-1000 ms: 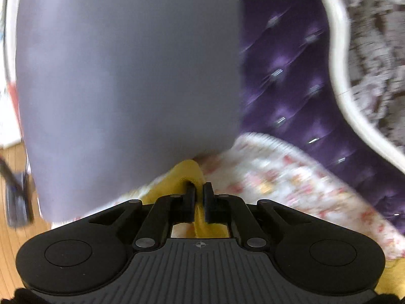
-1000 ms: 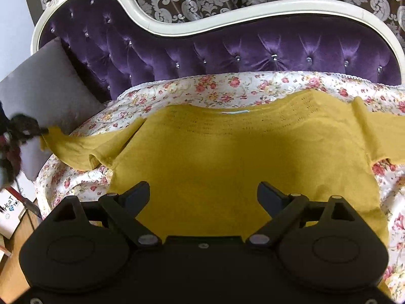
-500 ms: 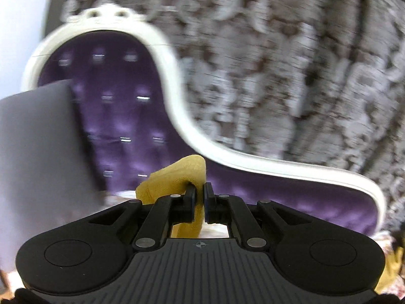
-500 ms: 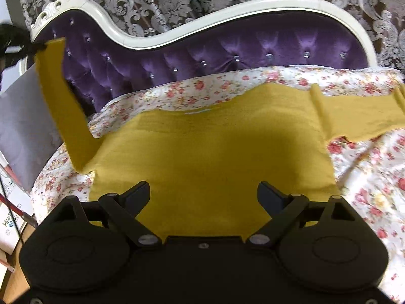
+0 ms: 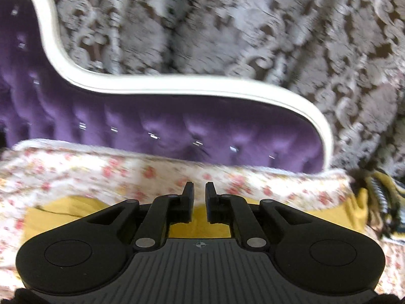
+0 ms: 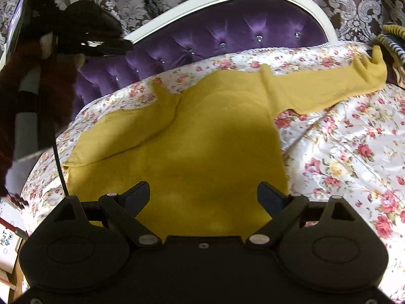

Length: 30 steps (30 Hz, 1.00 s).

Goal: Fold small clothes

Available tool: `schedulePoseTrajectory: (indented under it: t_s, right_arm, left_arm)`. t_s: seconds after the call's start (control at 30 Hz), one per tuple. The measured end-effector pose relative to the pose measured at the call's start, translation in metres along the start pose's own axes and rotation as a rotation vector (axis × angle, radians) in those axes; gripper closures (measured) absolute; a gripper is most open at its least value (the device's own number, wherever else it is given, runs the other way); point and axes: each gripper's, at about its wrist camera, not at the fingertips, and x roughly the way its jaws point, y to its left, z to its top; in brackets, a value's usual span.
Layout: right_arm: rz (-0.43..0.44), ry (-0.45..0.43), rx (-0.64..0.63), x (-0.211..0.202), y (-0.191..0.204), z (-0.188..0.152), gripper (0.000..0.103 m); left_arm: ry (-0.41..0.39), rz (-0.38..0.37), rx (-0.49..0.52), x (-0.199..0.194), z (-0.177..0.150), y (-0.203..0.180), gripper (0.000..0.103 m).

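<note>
- The patterned curtain (image 5: 227, 25) fills the background far beyond both sets of jaws, grey damask on dark brown.
- The purple tufted sofa back (image 6: 227, 33) with its white curved frame (image 5: 177, 86) stands ahead of the jaws in both views, below the curtain.
- A floral quilt (image 6: 354, 152) covers the seat, spreading ahead of and to the right of the right jaws, and across the band just beyond the left fingertips.
- The mustard-yellow long-sleeved top (image 6: 202, 157) lies flat on the quilt directly ahead of and under the right jaws. One sleeve (image 6: 329, 88) stretches off to the upper right; the other sleeve (image 6: 121, 131) is folded in over the body, ahead and left of the right jaws.
- In the left wrist view the yellow cloth lies below and behind the left fingers, showing through the gap beneath them.
- The right gripper (image 6: 203, 192) holds its jaws spread wide over the top, nothing between them.
- The left gripper (image 5: 200, 195) has jaws that have just been parting; a narrow slot shows between them with no cloth in it.
- A striped item (image 6: 392, 40) sits at the far right edge, just beyond the outstretched sleeve's cuff; what it is cannot be told.
</note>
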Motion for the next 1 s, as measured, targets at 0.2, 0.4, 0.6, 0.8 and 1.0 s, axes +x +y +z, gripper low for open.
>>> schedulePoseTrajectory:
  t_s: [0.2, 0.4, 0.6, 0.8, 1.0]
  right_arm:
    - [-0.011, -0.018, -0.021, 0.001, -0.002, 0.009, 0.011]
    - [0.015, -0.063, -0.056, 0.019, 0.002, 0.036, 0.011]
    - [0.002, -0.074, -0.191, 0.06, 0.033, 0.069, 0.018]
    - [0.009, -0.039, -0.373, 0.123, 0.092, 0.087, 0.026]
    - [-0.039, -0.026, -0.509, 0.179, 0.136, 0.087, 0.028]
  left_arm:
    - [-0.038, 0.021, 0.079, -0.02, -0.004, 0.008, 0.092]
    - [0.001, 0.281, 0.066, -0.029, -0.034, 0.093, 0.092]
    - [0.126, 0.438, 0.052, -0.011, -0.082, 0.162, 0.092]
    - [0.177, 0.423, 0.036, 0.002, -0.116, 0.186, 0.091]
    - [0.142, 0.416, 0.026, -0.001, -0.121, 0.185, 0.091]
